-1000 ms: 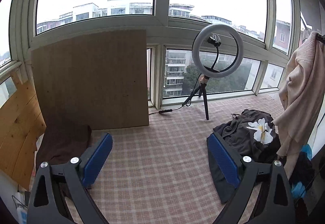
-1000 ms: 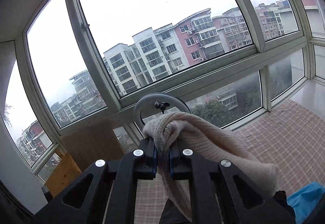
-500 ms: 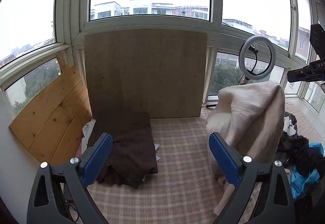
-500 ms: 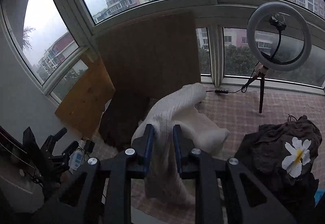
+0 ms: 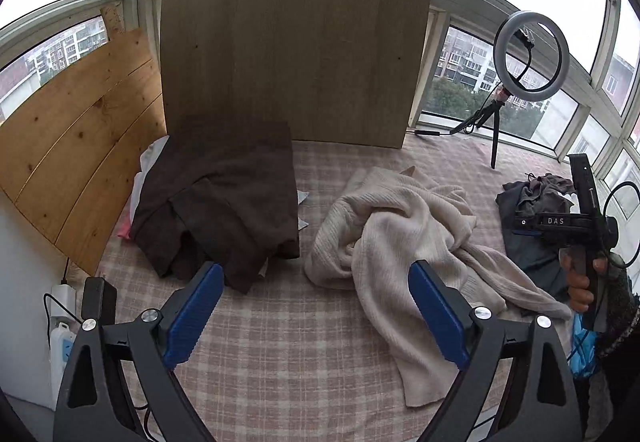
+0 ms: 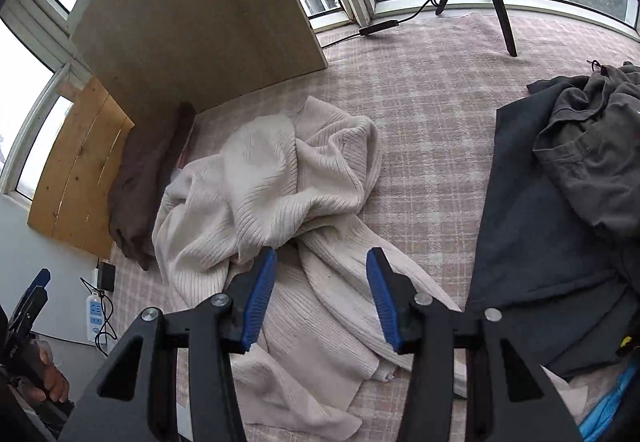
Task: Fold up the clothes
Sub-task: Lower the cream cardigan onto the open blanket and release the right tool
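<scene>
Right hand-held gripper (image 6: 320, 294) now wide open, empty; released cream sweater (image 6: 272, 193) lies crumpled at 12 o'clock on checked surface (image 6: 432, 113). Left hand-held gripper (image 5: 316, 314) likewise open, empty. Ready for spreading flat.

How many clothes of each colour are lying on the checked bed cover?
Cream: 1, the crumpled cream sweater.
Brown: 1, the folded brown garment.
Dark grey: 2, the rumpled grey garment on top of the flat dark one.
Total: 4. A blue scrap and a white bit peek out at the edges, too hidden to count.
</scene>
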A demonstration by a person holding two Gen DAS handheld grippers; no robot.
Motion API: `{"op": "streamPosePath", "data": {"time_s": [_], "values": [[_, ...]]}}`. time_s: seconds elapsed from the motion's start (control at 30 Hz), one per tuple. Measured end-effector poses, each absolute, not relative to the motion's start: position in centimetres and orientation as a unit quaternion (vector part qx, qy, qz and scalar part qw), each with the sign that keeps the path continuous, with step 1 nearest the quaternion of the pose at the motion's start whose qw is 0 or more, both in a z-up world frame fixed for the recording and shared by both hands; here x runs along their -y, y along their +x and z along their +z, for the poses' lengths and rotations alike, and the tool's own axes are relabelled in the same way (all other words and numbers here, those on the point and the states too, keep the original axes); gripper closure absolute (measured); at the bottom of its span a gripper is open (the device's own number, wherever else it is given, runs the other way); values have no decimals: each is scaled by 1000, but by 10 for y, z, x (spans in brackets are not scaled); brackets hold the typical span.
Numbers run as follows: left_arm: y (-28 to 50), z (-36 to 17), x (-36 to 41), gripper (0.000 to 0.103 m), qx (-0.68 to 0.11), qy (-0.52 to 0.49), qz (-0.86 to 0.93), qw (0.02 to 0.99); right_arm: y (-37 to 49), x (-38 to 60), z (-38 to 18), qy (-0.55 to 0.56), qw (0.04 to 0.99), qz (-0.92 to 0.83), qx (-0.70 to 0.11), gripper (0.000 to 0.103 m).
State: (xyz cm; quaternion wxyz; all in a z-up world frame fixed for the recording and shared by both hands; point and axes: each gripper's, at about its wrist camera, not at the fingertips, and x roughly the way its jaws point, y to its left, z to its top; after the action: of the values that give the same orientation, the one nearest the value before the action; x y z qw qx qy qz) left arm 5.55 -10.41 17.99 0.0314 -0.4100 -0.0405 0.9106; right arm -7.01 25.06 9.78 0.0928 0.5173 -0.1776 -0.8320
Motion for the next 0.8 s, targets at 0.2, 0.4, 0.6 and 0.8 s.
{"op": "streamPosePath", "data": {"time_s": [0.2, 0.4, 0.6, 0.8], "values": [[77, 173, 120, 15, 48, -426, 903, -24, -159, -248, 43, 547, 82, -803, 224, 48], [82, 169, 137, 15, 63, -436, 896, -51, -145, -226, 41, 535, 147, -795, 245, 96], [57, 171, 115, 15, 46, -431, 901, -14, -25, -260, 150, 435, 213, -843, 234, 96], [24, 162, 60, 15, 7, -442, 895, 65, 83, -351, 160, 452, 46, -874, 171, 95]]}}
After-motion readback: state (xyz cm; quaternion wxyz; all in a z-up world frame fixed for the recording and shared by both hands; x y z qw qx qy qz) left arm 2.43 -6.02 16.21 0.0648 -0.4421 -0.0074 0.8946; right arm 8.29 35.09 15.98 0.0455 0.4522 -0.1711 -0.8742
